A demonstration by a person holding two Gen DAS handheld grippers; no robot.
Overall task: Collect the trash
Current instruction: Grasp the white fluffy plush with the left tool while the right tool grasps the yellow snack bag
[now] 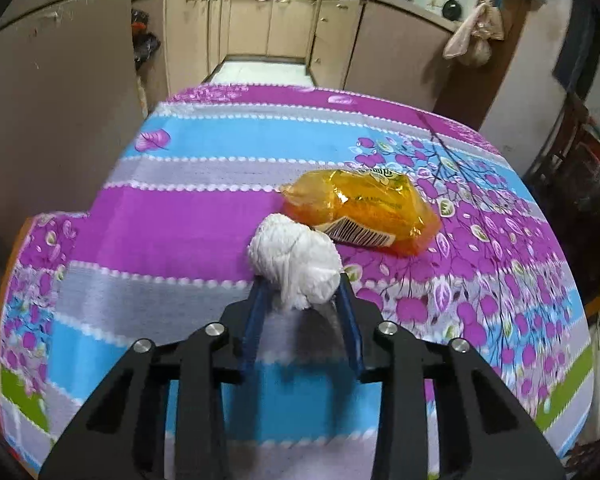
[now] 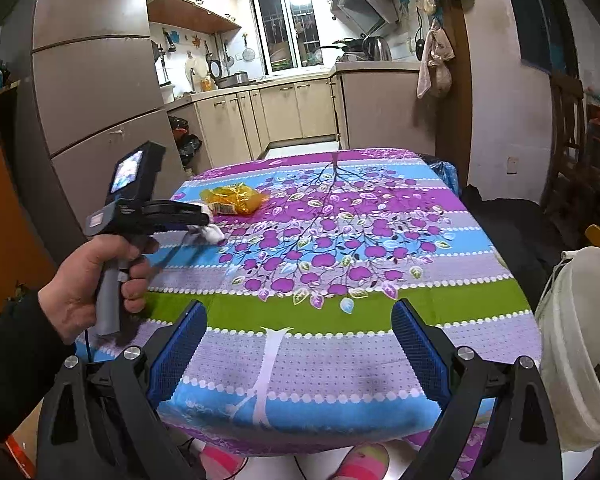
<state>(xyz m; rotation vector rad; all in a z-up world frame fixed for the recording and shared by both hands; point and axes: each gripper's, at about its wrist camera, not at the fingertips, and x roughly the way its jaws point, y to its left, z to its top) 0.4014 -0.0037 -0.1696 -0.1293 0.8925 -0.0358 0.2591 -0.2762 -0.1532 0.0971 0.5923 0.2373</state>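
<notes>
A crumpled white paper wad (image 1: 296,260) sits on the flowered tablecloth, and my left gripper (image 1: 302,286) is shut on it, its blue pads pressing both sides. Just behind the wad lies an orange plastic wrapper (image 1: 360,210) with a barcode. In the right wrist view a hand (image 2: 88,280) holds the left gripper (image 2: 206,226) over the table's left side, with the white paper wad (image 2: 214,234) at its tip and the orange wrapper (image 2: 234,200) beyond. My right gripper (image 2: 298,320) stands open above the table's near edge, nothing between its fingers.
The tablecloth (image 2: 340,240) covers a table with a kitchen behind. A white bag-lined bin (image 2: 576,344) stands at the near right of the table. A refrigerator (image 2: 96,92) rises on the left. Dark chairs (image 2: 568,152) stand at the right.
</notes>
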